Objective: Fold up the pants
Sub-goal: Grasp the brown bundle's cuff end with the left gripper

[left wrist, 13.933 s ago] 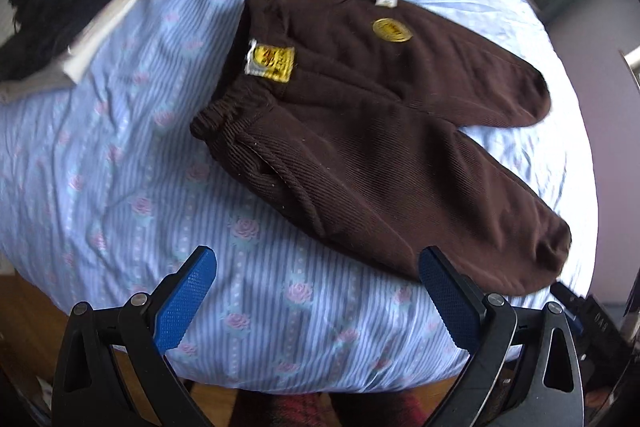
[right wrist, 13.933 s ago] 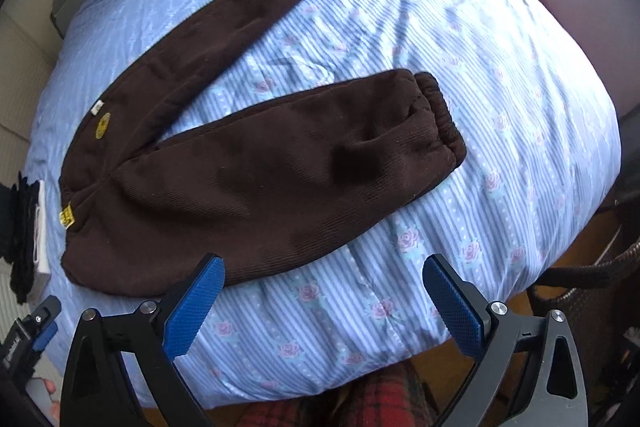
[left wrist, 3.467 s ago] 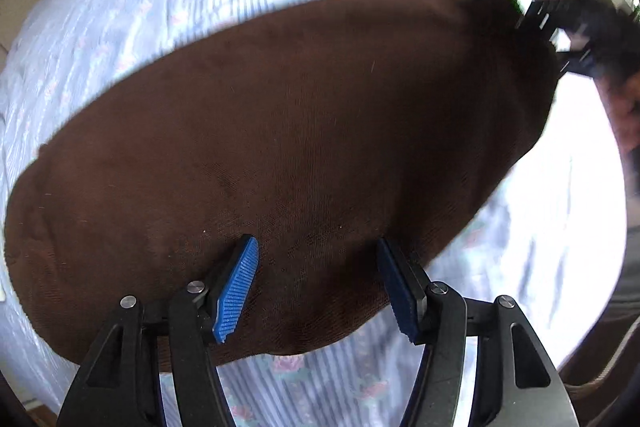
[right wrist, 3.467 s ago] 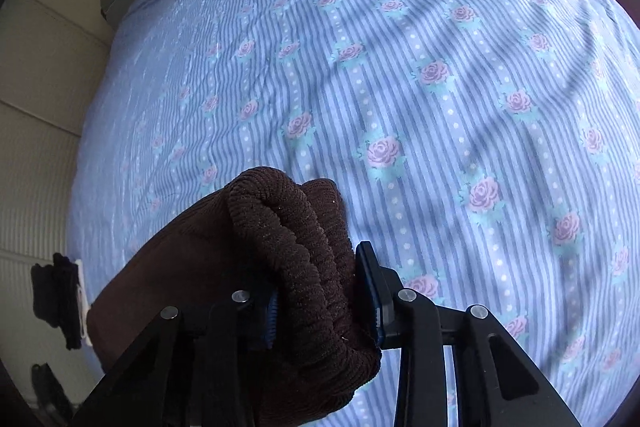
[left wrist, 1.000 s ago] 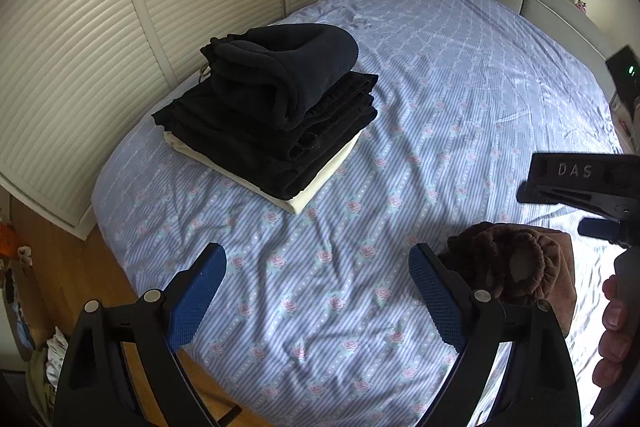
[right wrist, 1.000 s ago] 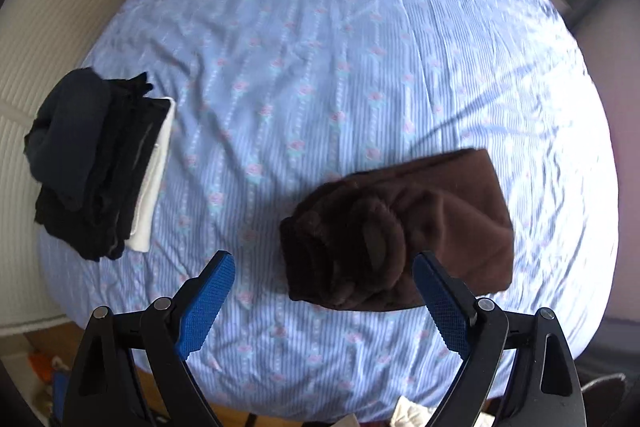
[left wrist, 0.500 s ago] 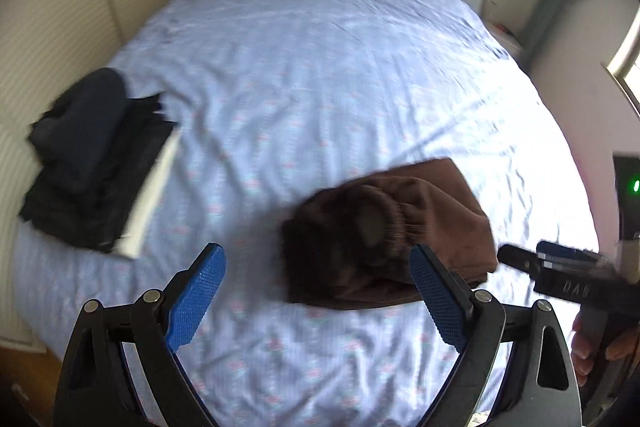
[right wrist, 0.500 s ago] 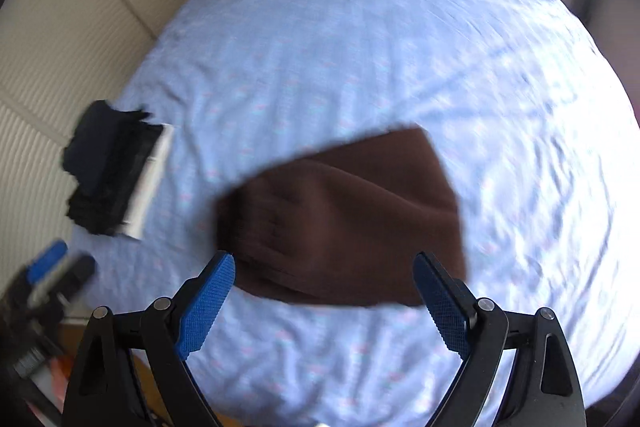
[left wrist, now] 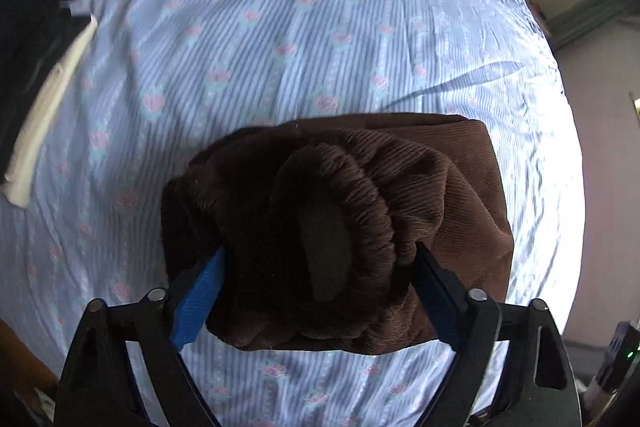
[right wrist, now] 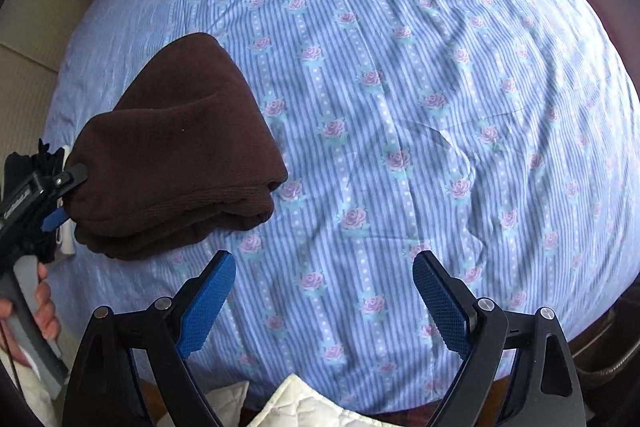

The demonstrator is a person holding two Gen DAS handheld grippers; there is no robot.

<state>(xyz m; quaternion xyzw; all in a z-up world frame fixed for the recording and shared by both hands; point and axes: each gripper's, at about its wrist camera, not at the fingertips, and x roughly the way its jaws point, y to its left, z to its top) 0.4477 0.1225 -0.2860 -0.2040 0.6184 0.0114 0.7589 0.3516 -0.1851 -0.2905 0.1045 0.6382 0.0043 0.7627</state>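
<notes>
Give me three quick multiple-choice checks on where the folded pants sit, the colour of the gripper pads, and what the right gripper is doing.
1. Where is the folded brown pants bundle?
A. between the fingers of the left gripper
B. on top of the black clothes stack
C. on the floor beside the bed

2. What colour are the pads of the right gripper?
A. red
B. blue
C. yellow

3. What is the state of the right gripper?
A. shut on the pants
B. shut on the bedsheet
C. open over the bedsheet, nothing between its fingers

Answers:
1 A: the left wrist view shows the bundle filling the gap while those jaws are closing on it.
2 B: both pads show blue in the right wrist view.
3 C: only striped sheet lies between the spread fingers.
</notes>
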